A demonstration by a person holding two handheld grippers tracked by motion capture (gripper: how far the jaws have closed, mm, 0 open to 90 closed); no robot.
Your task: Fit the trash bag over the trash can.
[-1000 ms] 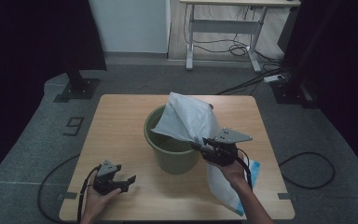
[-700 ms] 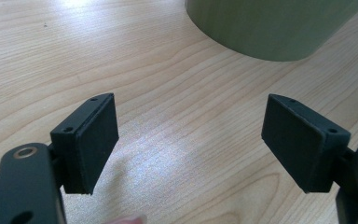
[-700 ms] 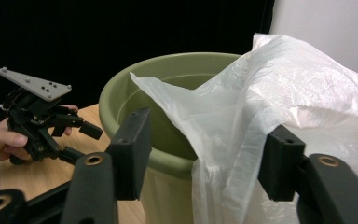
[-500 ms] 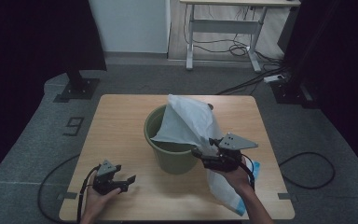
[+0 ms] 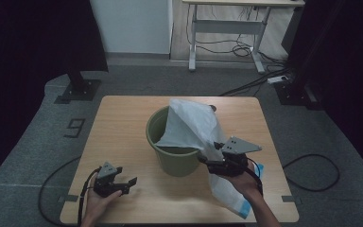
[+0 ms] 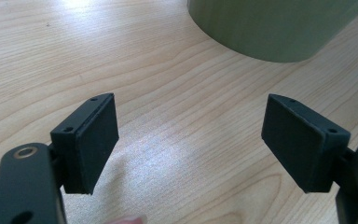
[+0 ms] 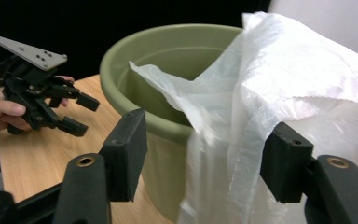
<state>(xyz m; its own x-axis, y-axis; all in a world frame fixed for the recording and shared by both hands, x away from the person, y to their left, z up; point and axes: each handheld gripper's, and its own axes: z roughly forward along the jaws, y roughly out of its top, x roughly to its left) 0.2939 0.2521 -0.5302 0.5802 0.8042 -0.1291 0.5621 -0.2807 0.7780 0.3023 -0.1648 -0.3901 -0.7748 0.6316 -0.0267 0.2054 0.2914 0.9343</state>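
The table (image 5: pixel 123 123) carried a green bin (image 5: pixel 170 158), with a white bag (image 5: pixel 191 125) draped over its rim on the right gripper's side and hanging down the outside. The step in hand was judged to be lining the bin. To do it well, the right gripper (image 5: pixel 207 161) needed a fresh hold on the bag's edge near the rim, taking a single layer and drawing it round the lip without tipping the bin. Its jaws had just been opening; the bag's film lay between them, the pads apparently not pressing. The left gripper (image 5: pixel 125 182) stood open and empty, near the bin's base.
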